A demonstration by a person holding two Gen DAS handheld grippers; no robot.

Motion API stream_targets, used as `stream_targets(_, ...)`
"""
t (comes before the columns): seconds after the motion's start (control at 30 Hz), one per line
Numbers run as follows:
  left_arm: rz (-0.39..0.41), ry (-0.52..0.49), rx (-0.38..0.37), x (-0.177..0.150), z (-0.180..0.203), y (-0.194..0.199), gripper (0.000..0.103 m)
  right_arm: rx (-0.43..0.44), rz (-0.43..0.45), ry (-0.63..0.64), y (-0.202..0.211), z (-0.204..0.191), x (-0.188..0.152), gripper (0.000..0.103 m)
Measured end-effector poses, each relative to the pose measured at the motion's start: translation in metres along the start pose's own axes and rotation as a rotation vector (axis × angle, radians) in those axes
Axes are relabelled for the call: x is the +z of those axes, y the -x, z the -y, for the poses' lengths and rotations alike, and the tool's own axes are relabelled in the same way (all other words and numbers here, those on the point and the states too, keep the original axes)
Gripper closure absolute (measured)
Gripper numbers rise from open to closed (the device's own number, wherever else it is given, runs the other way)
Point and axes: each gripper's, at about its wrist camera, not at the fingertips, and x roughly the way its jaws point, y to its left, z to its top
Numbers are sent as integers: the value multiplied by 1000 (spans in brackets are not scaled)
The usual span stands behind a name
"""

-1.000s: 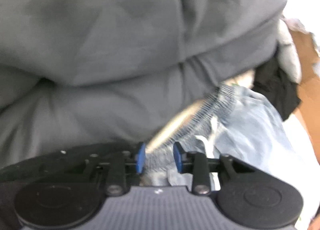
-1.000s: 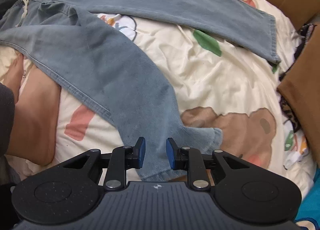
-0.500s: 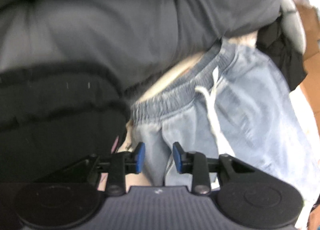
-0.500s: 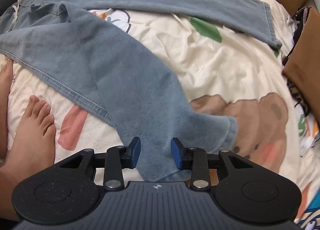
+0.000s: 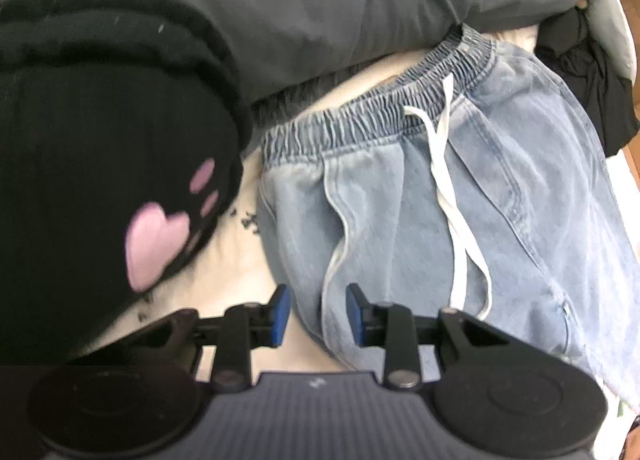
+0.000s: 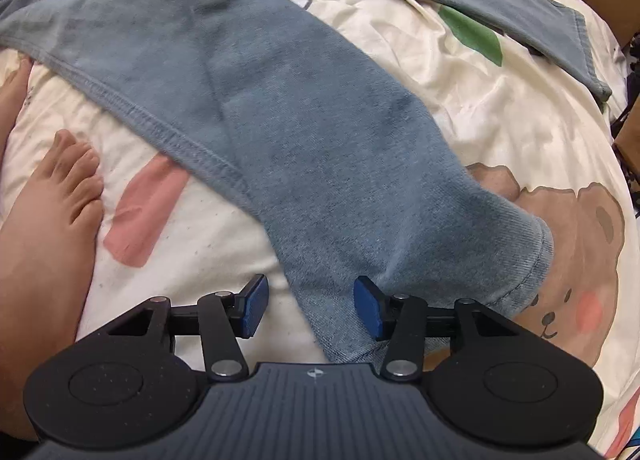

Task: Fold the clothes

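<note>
Denim trousers [image 6: 304,147] sprawl unfolded across the bed [image 6: 460,107], near leg's hem between the released right claw [image 6: 310,310], waistband beyond the released left claw [image 5: 318,314]; closing on cloth seems next.

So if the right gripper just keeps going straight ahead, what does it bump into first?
Most likely the near leg of the blue jeans. The open right gripper already has that leg's hem end between its fingers, so denim comes first, though how high it hovers is hard to judge.

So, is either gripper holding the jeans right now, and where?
Neither. The left gripper is open over the hip, the right gripper open over a leg cuff of the jeans.
</note>
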Motion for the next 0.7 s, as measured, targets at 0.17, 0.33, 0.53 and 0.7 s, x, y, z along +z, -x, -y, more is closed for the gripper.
stream_targets(0.17,-17,23,-9,-13,3,-16,70,10,-12,16,13,11,5,90)
stream_targets(0.33,-13,67,-19,-26,-2,-23,69,-7,38,11,58,28,18,91)
stream_targets(0.53,-1,104,-37,-30,-4,-35,65,-86,94,12,87,76,60,92)
stream_targets(0.7,7,102,-47,-37,1,-35,65,-127,128,-15,97,116,97,100)
